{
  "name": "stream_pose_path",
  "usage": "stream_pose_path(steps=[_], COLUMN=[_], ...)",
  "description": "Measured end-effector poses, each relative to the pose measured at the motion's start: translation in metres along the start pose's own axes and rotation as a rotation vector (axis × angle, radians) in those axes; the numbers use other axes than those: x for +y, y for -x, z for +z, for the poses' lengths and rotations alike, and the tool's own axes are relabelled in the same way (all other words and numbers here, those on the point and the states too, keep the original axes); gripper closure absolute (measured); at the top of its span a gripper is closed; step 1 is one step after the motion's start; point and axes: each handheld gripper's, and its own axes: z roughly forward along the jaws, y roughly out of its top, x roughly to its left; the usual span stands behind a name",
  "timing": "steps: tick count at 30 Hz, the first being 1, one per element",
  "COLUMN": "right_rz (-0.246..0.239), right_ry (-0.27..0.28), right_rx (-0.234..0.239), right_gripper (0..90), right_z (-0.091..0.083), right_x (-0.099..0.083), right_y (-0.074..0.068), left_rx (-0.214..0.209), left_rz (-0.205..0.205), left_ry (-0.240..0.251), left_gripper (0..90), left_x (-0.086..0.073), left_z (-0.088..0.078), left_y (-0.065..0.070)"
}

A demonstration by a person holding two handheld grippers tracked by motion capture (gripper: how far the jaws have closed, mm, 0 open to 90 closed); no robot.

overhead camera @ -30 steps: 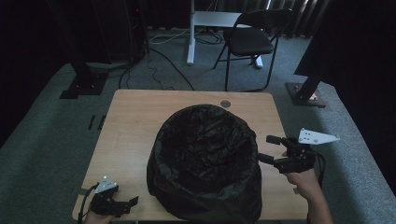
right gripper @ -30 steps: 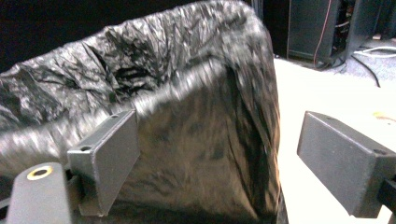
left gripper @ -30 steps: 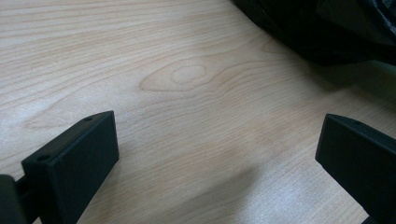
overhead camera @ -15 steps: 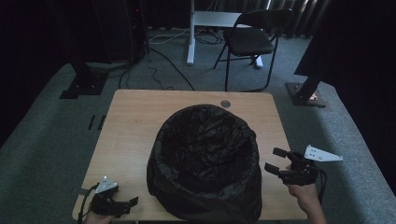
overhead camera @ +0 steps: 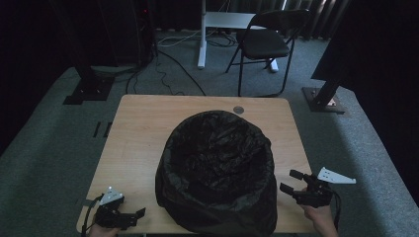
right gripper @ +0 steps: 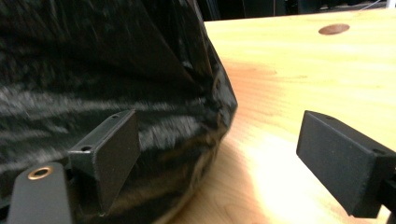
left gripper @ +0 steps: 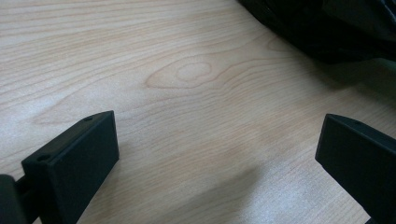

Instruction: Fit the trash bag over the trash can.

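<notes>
Both tongs stood with jaws apart and nothing between them. Your left gripper (overhead camera: pixel 118 216) sat low on the table (overhead camera: pixel 148 123), its jaws over bare wood, and the bag (overhead camera: pixel 217 173) lay just beyond and to one side, apart from it. Your right gripper (overhead camera: pixel 301 190) hung at the table's edge, its jaws turned toward the bag's flank, one jaw close against the black film; I could not tell whether it touched.

Between the two grippers the bag stood upright with its mouth open and its rim rolled outward. It looked thin, soft, slick and light, so a wide bite would likely slide off or merely dent it. You would do better to pinch a fold at the rolled rim (overhead camera: pixel 170 148), where the film is doubled.
</notes>
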Motion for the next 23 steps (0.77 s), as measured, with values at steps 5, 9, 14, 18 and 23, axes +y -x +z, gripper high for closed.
stream_pose_path(steps=[5, 9, 14, 18, 23], right_rz=[0.023, 0.02, 0.016, 0.031, 0.066], right_ry=[-0.026, -0.047, -0.05, -0.068, -0.057], right_rx=[-0.036, -0.069, -0.098, -0.116, -0.119], right_gripper=[12.6, 12.6, 13.5, 13.5, 13.5], right_z=[0.004, 0.007, 0.009, 0.011, 0.01], right_x=[-0.018, -0.028, -0.036, -0.042, -0.047], right_y=[0.006, 0.011, 0.016, 0.021, 0.027], left_rx=[-0.002, 0.001, 0.002, 0.002, 0.003], left_rz=[-0.001, -0.003, -0.005, -0.004, -0.005], left_ry=[0.0, 0.001, 0.001, 0.004, 0.007], left_gripper=[0.0, 0.0, 0.0, 0.0, 0.0], left_x=[0.0, 0.0, -0.001, -0.001, -0.002], left_z=[0.0, 0.0, -0.001, -0.002, -0.003], left_y=[0.0, 0.0, -0.001, 0.0, 0.0])
